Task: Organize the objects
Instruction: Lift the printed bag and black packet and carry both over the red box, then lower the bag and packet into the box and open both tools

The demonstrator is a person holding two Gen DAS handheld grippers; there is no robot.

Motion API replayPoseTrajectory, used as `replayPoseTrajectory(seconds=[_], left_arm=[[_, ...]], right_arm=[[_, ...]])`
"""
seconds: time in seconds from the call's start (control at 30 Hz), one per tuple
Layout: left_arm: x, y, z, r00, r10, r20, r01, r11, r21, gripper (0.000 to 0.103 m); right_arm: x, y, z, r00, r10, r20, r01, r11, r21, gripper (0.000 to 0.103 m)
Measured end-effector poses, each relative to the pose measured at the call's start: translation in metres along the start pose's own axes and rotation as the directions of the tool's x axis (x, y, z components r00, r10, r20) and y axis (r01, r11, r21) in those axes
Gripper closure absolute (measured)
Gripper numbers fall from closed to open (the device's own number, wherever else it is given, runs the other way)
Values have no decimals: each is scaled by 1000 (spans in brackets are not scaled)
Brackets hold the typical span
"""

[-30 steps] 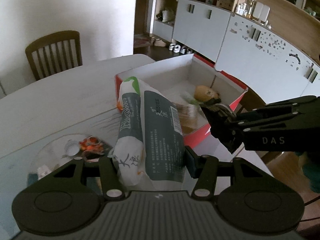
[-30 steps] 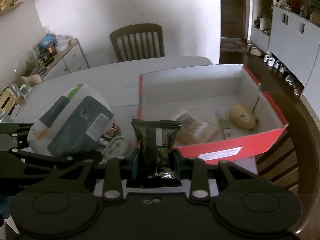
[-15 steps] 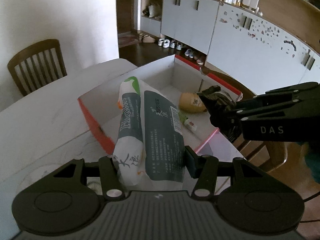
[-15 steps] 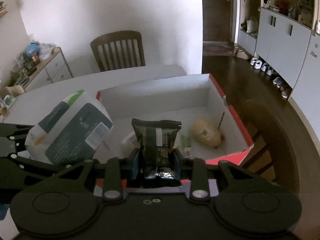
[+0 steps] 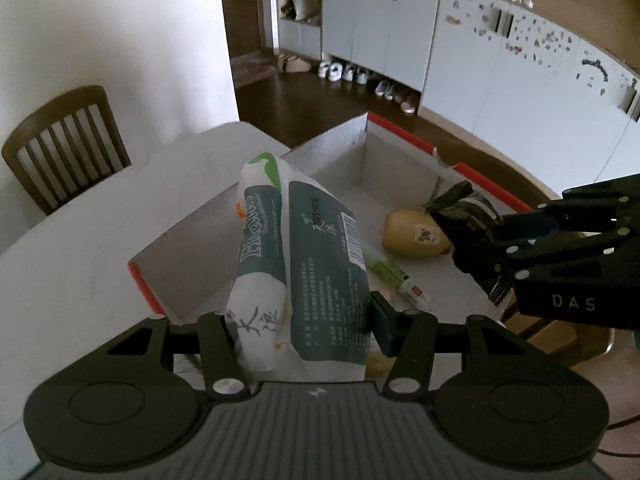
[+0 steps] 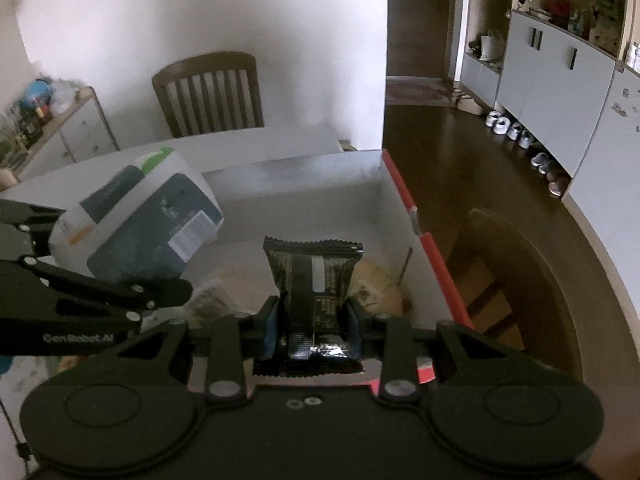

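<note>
Here, the left gripper (image 5: pixel 304 332) clamps a white-and-grey tissue pack (image 5: pixel 300 264) over the red box (image 5: pixel 492 188), angled down; the right gripper (image 6: pixel 312 332), lettered "DAS", pinches a black snack packet (image 6: pixel 314 292) to its right.

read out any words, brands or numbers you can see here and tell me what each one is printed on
"DAS": side of the black right gripper.
"Gen Robot AI", blurred: side of the black left gripper.
"Howin" or similar, uncertain: white and dark green tissue pack in the left gripper.
Tissue pack's date code, barcode digits and small print: too small.
Black foil snack packet in the right gripper: text unreadable.
</note>
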State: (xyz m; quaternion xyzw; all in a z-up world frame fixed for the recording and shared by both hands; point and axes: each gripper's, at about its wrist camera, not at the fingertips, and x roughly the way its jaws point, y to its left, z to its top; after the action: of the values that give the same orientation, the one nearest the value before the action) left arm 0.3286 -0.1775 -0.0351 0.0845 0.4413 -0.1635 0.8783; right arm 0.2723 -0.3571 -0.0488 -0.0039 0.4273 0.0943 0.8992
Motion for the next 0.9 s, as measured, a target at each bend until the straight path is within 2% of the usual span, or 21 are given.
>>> replayPoseTrajectory(seconds=[0.2, 0.33, 0.7, 0.8, 0.9], left_arm=[[29, 1, 10, 999, 9, -53, -9, 1000, 1, 49], [51, 5, 13, 993, 11, -120, -13, 1000, -19, 49], [71, 18, 10, 980, -20, -198, 6, 997, -72, 48], [70, 21, 8, 981, -20, -195, 3, 996, -90, 35], [68, 21, 7, 982, -26, -188, 10, 996, -85, 34]], right_arm=[[23, -3, -2, 999, -11, -45, 10, 1000, -24, 70], [34, 5, -3, 997, -8, -71, 3, 998, -58, 70], [65, 7, -12, 990, -24, -142, 11, 996, -92, 70], [68, 6, -15, 988, -28, -150, 15, 996, -89, 69], [70, 3, -15, 987, -26, -156, 13, 996, -85, 66]])
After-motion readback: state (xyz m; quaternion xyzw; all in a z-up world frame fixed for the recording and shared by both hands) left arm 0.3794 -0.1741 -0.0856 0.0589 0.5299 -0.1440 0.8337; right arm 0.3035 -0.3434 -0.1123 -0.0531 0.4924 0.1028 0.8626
